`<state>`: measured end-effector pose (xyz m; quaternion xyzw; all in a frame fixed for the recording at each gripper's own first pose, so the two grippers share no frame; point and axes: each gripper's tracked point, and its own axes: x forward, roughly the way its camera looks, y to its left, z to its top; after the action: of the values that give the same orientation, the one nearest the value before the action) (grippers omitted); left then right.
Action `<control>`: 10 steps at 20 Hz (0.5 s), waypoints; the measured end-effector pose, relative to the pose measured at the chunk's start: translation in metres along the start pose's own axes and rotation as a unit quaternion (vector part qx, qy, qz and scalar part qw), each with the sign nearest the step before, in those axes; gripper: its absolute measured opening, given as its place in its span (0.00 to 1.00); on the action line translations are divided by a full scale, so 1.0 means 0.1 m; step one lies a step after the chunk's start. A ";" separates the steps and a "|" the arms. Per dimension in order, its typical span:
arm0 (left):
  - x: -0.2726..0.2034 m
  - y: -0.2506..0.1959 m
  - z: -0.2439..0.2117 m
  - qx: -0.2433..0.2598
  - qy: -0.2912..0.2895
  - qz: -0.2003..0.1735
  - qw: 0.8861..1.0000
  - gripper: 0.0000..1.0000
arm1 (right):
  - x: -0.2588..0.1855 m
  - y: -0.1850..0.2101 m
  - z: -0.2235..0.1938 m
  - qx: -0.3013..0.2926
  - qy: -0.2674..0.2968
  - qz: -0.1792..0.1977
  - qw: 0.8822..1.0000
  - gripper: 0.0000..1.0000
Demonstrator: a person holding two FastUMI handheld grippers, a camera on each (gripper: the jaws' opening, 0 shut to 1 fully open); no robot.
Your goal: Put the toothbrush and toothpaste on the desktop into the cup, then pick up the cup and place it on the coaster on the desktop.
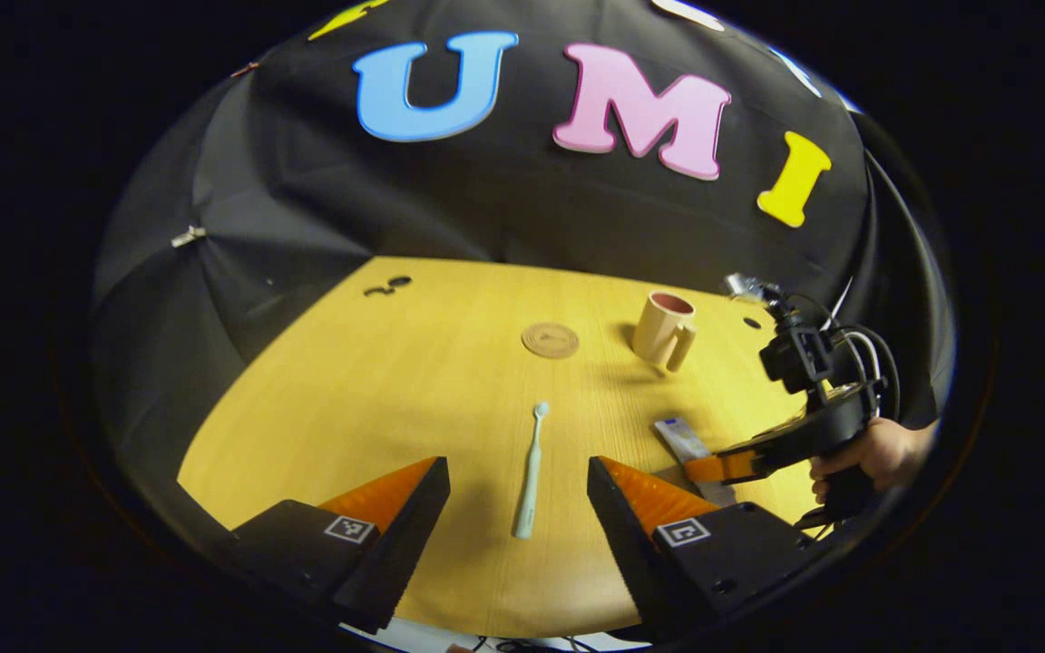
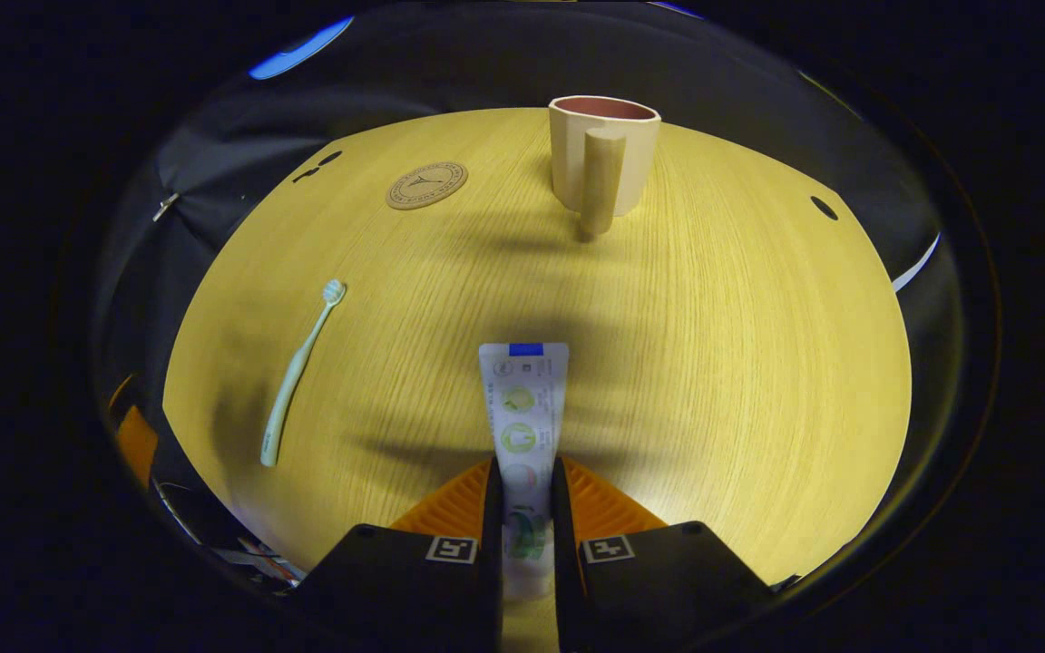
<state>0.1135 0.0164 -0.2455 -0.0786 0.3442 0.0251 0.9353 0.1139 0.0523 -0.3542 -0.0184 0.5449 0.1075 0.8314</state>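
In the right gripper view my right gripper (image 2: 522,481) is shut on the white toothpaste tube (image 2: 522,399), which points away from me toward the beige cup (image 2: 602,159). The cup stands upright with its handle facing me. A pale green toothbrush (image 2: 297,372) lies flat at the left, and the round coaster (image 2: 427,185) sits at the far left. In the left gripper view my left gripper (image 1: 518,494) is open above the toothbrush (image 1: 532,472), whose handle end lies between the fingers. The right gripper (image 1: 713,469), held by a hand (image 1: 876,453), is on the toothpaste (image 1: 686,443). The cup (image 1: 663,328) and coaster (image 1: 550,340) sit farther back.
The yellow wooden desktop (image 1: 377,390) has small dark holes near its far left corner (image 1: 386,287) and far right side (image 2: 823,208). Black cloth walls surround the desk on the far sides.
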 end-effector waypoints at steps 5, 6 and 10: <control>0.65 -0.05 -0.20 0.030 0.086 -0.010 0.996 0.96 | -0.17 -0.16 -0.03 0.023 -0.017 0.008 1.000 0.27; 0.73 -0.04 -0.23 0.024 0.102 -0.007 0.995 0.96 | -0.20 -0.19 -0.02 0.030 -0.021 0.008 0.999 0.27; 0.94 -0.02 -0.38 0.054 0.159 0.015 0.986 0.95 | -0.30 -0.35 -0.01 0.046 -0.034 0.007 0.998 0.27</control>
<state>0.1606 0.0073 -0.3348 -0.0255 0.4904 0.0081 0.8711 0.1088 0.0137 -0.3298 0.0269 0.5204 0.0887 0.8489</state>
